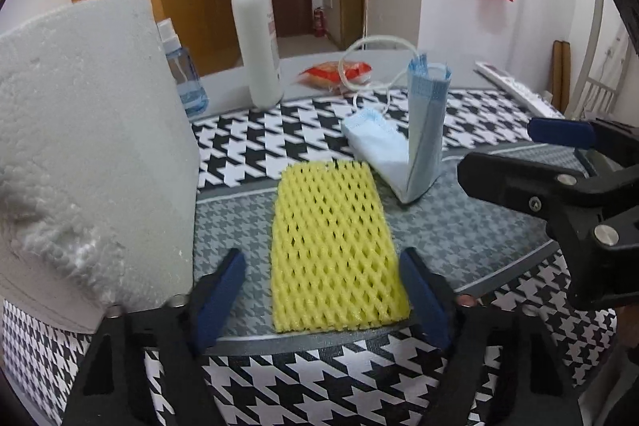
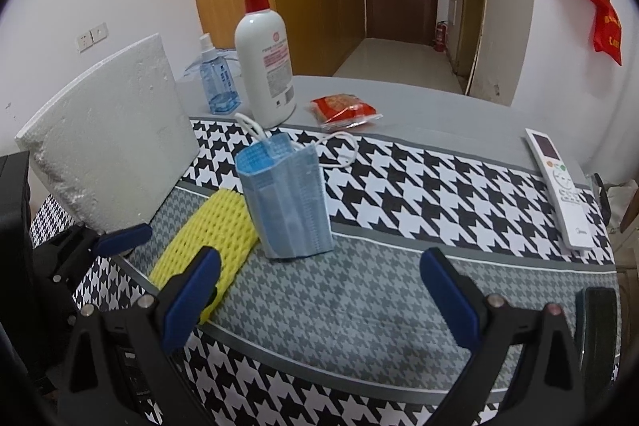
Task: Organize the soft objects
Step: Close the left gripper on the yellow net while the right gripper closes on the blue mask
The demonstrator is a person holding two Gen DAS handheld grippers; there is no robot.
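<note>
A yellow foam net sleeve (image 1: 335,250) lies flat on the grey houndstooth cloth, between the fingertips of my open left gripper (image 1: 321,298). It also shows in the right wrist view (image 2: 207,242). A folded blue face mask (image 1: 403,142) stands bent upright just beyond it, ear loops trailing back; it shows in the right wrist view (image 2: 285,202) too. A white foam block (image 1: 84,154) stands at the left, also seen from the right wrist (image 2: 112,142). My right gripper (image 2: 319,290) is open and empty, right of the sleeve and in front of the mask.
A white pump bottle (image 2: 265,66), a blue spray bottle (image 2: 217,82) and a red snack packet (image 2: 345,110) stand at the back. A white remote (image 2: 559,186) lies at the right. A dark phone (image 2: 595,330) lies near the right table edge.
</note>
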